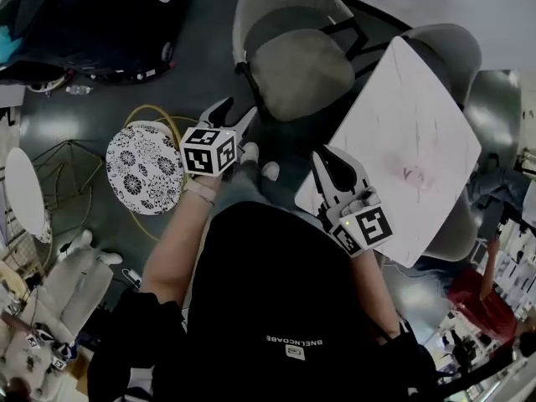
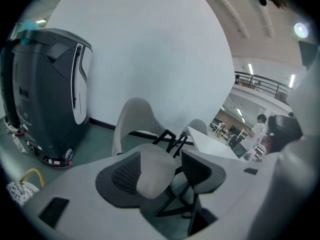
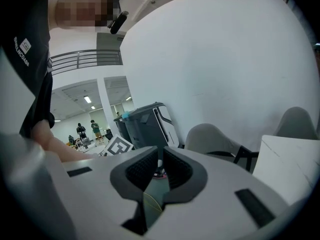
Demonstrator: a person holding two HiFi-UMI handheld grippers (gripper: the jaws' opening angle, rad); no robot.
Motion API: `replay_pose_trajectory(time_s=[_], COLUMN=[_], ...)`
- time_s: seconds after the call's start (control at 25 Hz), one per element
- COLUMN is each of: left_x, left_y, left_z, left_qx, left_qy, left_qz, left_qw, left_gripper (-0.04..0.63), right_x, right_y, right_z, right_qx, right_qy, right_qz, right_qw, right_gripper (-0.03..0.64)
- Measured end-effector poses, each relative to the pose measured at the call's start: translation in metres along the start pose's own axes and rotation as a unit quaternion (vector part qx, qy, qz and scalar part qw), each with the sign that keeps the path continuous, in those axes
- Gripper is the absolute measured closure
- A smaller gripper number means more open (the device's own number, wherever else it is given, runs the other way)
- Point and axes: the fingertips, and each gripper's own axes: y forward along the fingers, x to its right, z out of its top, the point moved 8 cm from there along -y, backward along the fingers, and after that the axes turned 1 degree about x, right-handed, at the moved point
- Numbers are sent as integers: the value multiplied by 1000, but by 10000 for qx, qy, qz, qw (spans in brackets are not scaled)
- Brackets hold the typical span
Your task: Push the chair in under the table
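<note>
Head view, lining up: left gripper spread beside the chair, right gripper pressed together, empty, next shove it under table

Standing against the wall: a dark scrubber. Sitting on the grey floor: a floral stool, with a yellow hoop curving around it. Lying just beside the stool: a wire frame and a white disc. Standing far off: two people.
</note>
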Motion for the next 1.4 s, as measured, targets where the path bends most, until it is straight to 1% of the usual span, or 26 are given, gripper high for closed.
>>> replay_pose_trajectory(time_s=[0.12, 0.28, 0.44, 0.64, 0.84, 0.96, 1.04, 1.12, 1.24, 1.28, 1.32, 1.4], left_x=[-19, -39, -59, -84, -106, -116, -122, -125, -122, -123, -125, -131], left_y=[33, 77, 114, 152, 188, 205, 212, 214, 213, 213, 214, 219], left_z=[-3, -17, -30, -42, -50, -54, -54, -55, -55, -55, -56, -60], left_qx=[-166, -486, -793, -1098, -1353, -1480, -1530, -1550, -1604, -1626, -1649, -1718], left_qy=[-109, -215, -324, -247, -223, -226, -153, 15, 369, 402, 345, 75], left_qz=[72, 153, 297, 599, 753, 843, 1038, 1226, 1431, 1506, 1561, 1571], left_qw=[9998, 9985, 9959, 9918, 9877, 9851, 9826, 9803, 9759, 9743, 9733, 9725], left_gripper=[354, 351, 345, 336, 334, 336, 336, 338, 356, 347, 347, 342], right_x=[10, 24, 32, 37, 42, 47, 50, 52, 58, 60, 61, 63], right_y=[6, 7, 5, 0, -3, -4, -4, -5, -7, -8, -8, -9], right_z=[-3, -8, -15, -28, -40, -46, -48, -50, -52, -53, -54, -54], right_qx=[-54, -119, -189, -331, -438, -488, -500, -518, -536, -530, -518, -496], right_qy=[26, 72, 190, 320, 466, 621, 695, 724, 790, 832, 878, 941], right_qz=[-47, -183, -402, -540, -710, -815, -870, -928, -1032, -1063, -1091, -1138], right_qw=[10000, 9997, 9988, 9975, 9954, 9935, 9925, 9917, 9901, 9894, 9888, 9878], right_gripper=[598, 598, 598, 598, 598, 598, 598, 598, 598, 598, 598, 598])
